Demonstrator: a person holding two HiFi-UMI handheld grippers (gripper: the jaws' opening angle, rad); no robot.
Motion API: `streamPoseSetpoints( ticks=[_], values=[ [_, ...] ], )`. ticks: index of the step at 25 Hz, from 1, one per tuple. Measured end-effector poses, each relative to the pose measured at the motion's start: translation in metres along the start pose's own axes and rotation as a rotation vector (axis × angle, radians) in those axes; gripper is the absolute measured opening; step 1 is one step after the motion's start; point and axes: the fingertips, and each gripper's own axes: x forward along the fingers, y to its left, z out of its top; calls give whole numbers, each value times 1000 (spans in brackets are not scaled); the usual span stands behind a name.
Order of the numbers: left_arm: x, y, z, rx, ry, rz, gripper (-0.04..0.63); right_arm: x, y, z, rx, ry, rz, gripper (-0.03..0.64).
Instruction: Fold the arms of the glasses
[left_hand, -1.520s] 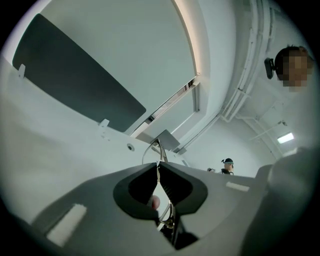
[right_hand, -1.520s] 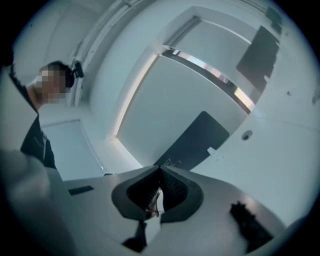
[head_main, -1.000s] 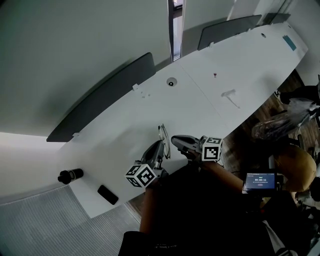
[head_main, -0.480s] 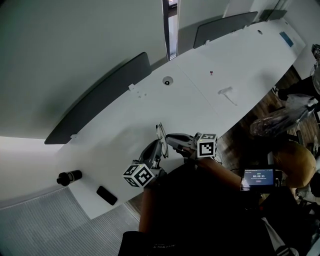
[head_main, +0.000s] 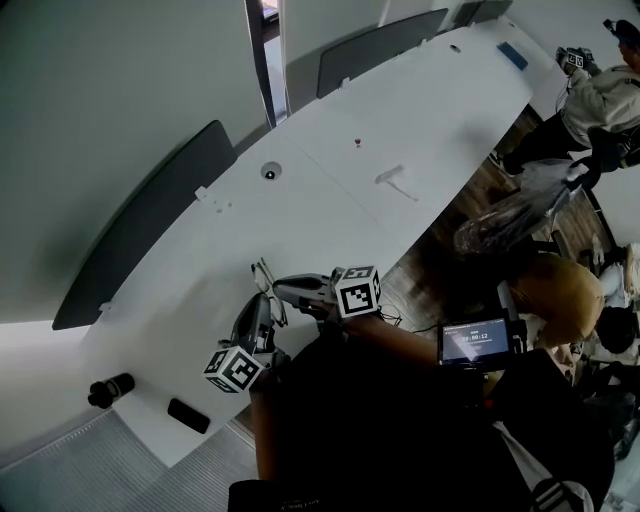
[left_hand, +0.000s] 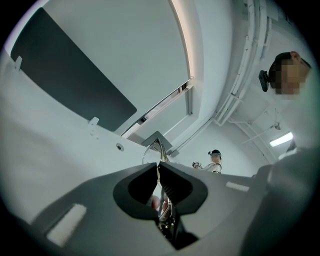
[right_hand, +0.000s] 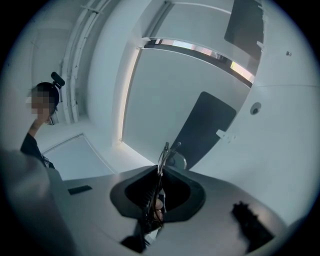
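The thin wire-framed glasses (head_main: 265, 283) are held just above the white table (head_main: 330, 210), near its front edge. My left gripper (head_main: 260, 303) reaches up to them from below and is shut on the frame; in the left gripper view the wire (left_hand: 159, 150) sticks out past the pinched jaws (left_hand: 159, 169). My right gripper (head_main: 281, 288) comes in from the right. Its jaws (right_hand: 159, 173) are closing with the glasses (right_hand: 170, 159) between them, and the pads press on the wire, a lens showing just beyond the tips.
A black cylinder (head_main: 108, 388) and a flat black object (head_main: 188, 415) lie at the table's left end. Dark panels (head_main: 140, 235) line the far edge. A round grommet (head_main: 268, 172) and a small white part (head_main: 396, 182) sit mid-table. A person (head_main: 600, 95) stands far right.
The head view has swung, so the table and both grippers now sit further left and lower in the picture. Both grippers stay together at the glasses.
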Motion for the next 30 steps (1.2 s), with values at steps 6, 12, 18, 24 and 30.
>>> streamPoseSetpoints(
  ticks=[6, 12, 18, 24, 30],
  values=[
    [-2, 0, -1, -11, -8, -2, 26, -1, 2, -2, 0, 1, 12, 34],
    [-1, 2, -1, -30, -18, -1, 28, -6, 0, 1, -4, -10, 1, 29],
    [-10, 15, 1, -61, -59, 20, 28, -8, -1, 1, -4, -9, 8, 28],
    [-12, 17, 3, -75, -81, 27, 28, -9, 0, 2, -10, -13, 10, 28],
    [-16, 22, 8, -132, -115, 32, 28, -12, -3, 4, -4, -28, 4, 28]
  ],
)
